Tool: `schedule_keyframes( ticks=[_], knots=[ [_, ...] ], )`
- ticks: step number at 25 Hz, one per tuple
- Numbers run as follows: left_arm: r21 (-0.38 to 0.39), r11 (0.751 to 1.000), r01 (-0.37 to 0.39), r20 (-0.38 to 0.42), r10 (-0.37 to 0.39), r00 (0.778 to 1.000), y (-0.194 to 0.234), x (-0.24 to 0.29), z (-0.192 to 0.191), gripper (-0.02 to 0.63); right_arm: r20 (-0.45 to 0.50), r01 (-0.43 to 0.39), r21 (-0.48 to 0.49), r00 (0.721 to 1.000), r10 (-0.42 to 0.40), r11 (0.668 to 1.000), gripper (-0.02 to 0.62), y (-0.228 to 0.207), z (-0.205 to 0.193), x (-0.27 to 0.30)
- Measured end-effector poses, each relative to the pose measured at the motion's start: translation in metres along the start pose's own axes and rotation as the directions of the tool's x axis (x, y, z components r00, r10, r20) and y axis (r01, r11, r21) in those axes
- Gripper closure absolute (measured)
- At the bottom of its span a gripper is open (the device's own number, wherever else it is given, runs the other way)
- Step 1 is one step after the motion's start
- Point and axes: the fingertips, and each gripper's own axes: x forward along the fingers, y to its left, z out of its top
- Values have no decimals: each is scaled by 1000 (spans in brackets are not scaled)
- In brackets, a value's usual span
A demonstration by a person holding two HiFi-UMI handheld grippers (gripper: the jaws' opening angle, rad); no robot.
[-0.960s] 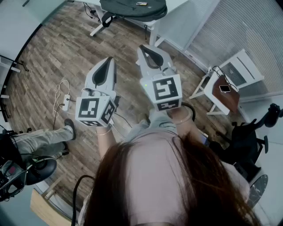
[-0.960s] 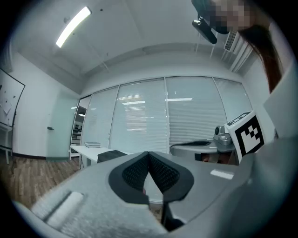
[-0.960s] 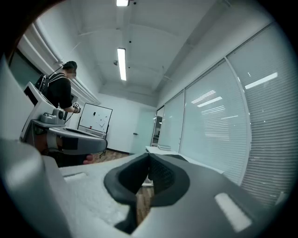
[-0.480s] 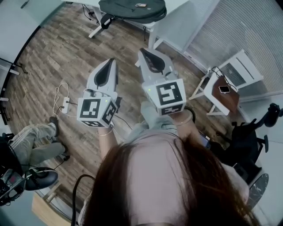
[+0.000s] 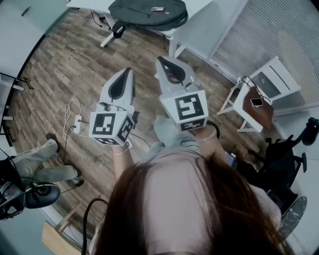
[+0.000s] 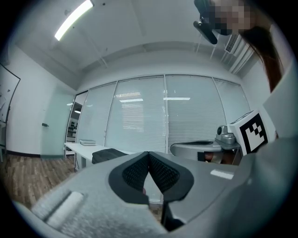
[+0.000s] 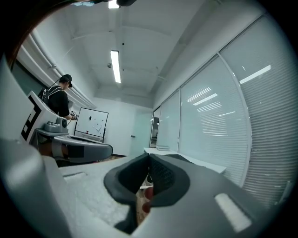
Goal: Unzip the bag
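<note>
on the far table point(image 5: 195, 6) the dark bag point(image 5: 148, 12) lies flat, long axis across the view; left gripper point(image 5: 125, 74) and right gripper point(image 5: 163, 63), well short, are closed, empty

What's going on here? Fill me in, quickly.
A person stands holding a two-jaw gripper in each hand, level and out in front over the wood floor. The left gripper and the right gripper are both shut, with nothing between their jaws. The dark bag lies on the white table further ahead, well apart from both grippers, so unzipping has not yet begun.
</note>
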Motion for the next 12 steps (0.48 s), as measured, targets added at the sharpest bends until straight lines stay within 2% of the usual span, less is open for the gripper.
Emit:
schedule_keyframes(
  ticks=[12],
  knots=[
    [0,1000,5,-37,-5,999,48,54,-20,603,-44,-17,15,999,17,1000,592,-13,-25,75]
  ],
)
